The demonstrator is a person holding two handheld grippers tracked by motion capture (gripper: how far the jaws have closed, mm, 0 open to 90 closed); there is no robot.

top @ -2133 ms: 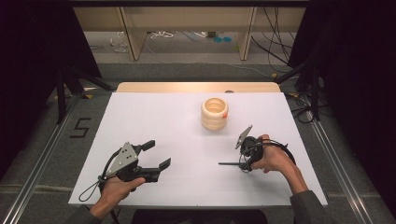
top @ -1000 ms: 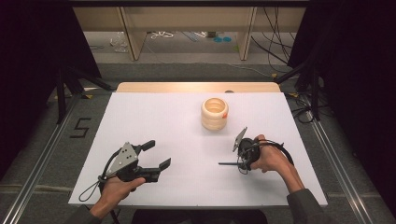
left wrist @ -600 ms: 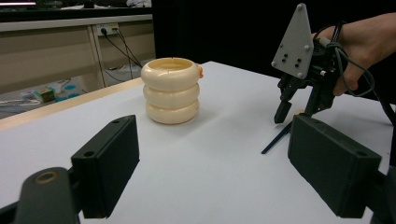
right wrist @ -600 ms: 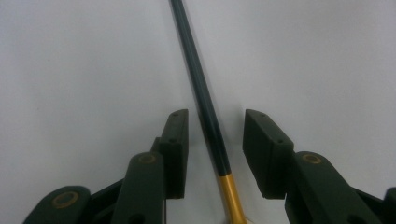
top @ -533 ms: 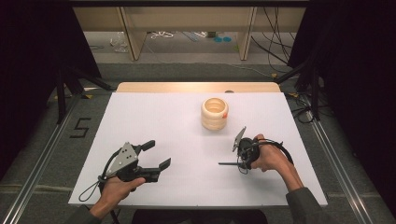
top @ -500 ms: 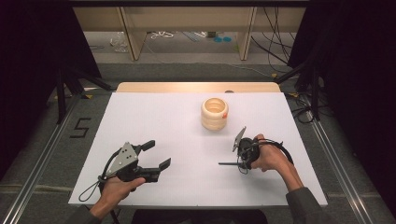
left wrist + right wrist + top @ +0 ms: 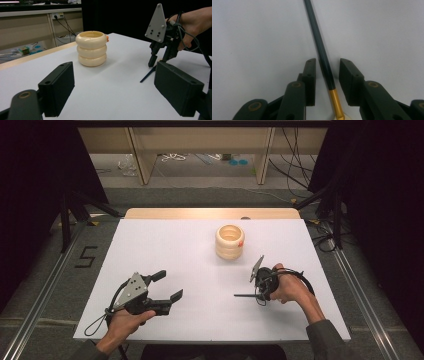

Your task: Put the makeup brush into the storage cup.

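Your right gripper (image 7: 324, 75) pointed down over the stick (image 7: 323, 57), which lay flat on the counter (image 7: 175, 250) at about five o'clock from the ring stack (image 7: 230, 241). Its jaws had just been closing, apparently not yet touching. Your left gripper (image 7: 167, 287) sat spread, waiting at seven o'clock.

The dark pen (image 7: 323, 58) runs off the top of the right gripper view, its gold end cut by the bottom edge. In the high view the right hand (image 7: 290, 287) hides part of the right gripper (image 7: 257, 292); whether its pads touch the pen is unclear.
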